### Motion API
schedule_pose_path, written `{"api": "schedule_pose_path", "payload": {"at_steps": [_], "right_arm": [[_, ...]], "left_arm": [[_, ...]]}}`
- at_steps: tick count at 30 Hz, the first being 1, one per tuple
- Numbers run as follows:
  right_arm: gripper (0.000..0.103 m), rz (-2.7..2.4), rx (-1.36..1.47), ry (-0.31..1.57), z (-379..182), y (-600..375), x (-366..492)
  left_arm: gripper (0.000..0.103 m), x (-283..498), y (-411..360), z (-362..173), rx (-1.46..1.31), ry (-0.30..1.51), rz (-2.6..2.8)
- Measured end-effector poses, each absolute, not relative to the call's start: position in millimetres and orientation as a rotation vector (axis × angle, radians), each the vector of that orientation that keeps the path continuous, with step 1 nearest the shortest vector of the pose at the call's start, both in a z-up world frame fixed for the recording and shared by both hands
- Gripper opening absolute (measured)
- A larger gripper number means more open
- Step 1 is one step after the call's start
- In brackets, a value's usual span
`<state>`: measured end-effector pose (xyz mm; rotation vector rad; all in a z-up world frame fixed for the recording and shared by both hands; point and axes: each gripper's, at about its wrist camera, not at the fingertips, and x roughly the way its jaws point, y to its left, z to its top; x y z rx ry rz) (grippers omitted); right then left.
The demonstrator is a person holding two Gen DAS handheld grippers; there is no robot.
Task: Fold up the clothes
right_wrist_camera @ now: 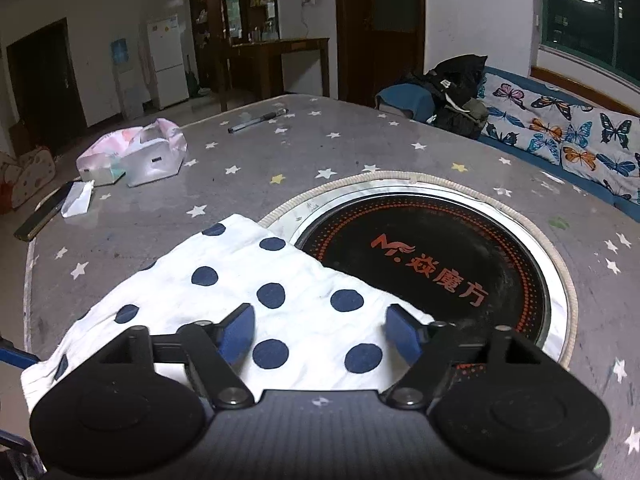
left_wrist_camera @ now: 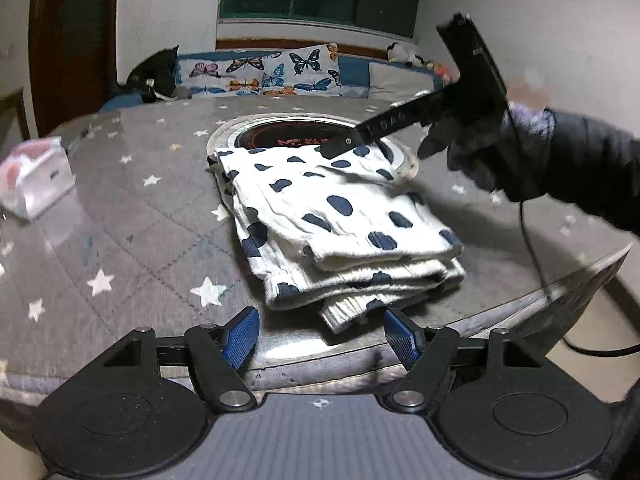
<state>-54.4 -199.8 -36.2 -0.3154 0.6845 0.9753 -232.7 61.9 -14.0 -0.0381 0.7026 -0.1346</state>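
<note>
Two grippers hang over a folded garment, white with dark blue dots, which lies in several stacked layers on our table. The table wears a grey cover with white and yellow stars. The garment's far corner overlaps the rim of a round hotplate sunk in the tabletop, black with orange lettering.

Our left gripper sits at the near edge of the pile, tilted downward. Its jaws stand wide apart, and the blue pads touch no cloth; the lowest fold pokes out just ahead of the gap between them, held by nothing.

Our right gripper hovers above the garment's far end, by the hotplate. Its jaws also gape wide, with dotted cloth lying flat below the gap and neither pad pressing on it. From the left wrist view we see this tool as a blurred black bar reaching over the cloth's far corner, carried by a hand in a dark glove and dark sleeve.

Off to the side on the table rest a pink-and-white packet, a pen, and a dark flat bar at the edge. Beyond the table stands a bench with butterfly cushions and a black bag.
</note>
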Motion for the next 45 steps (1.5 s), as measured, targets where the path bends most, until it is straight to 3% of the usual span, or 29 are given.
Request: {"api": "schedule_pose_path", "payload": {"at_steps": [2, 5, 9, 32, 45], "right_arm": [[0.081, 0.977, -0.299, 0.676, -35, -203, -57], [0.096, 0.967, -0.280, 0.657, -34, -209, -64], [0.103, 0.960, -0.266, 0.635, -35, -214, -71], [0.103, 0.969, -0.089, 0.647, -37, -225, -75], [0.103, 1.230, -0.540, 0.472, -35, -177, -184]], "left_arm": [[0.072, -229, 62, -17, -0.024, 0.705, -0.103], [0.072, -225, 66, -20, -0.033, 0.708, -0.071], [0.073, -224, 74, -23, -0.058, 0.709, -0.044], [0.073, -163, 165, -23, -0.107, 0.697, 0.209], [0.074, -175, 200, -5, -0.297, 0.670, 0.260]]}}
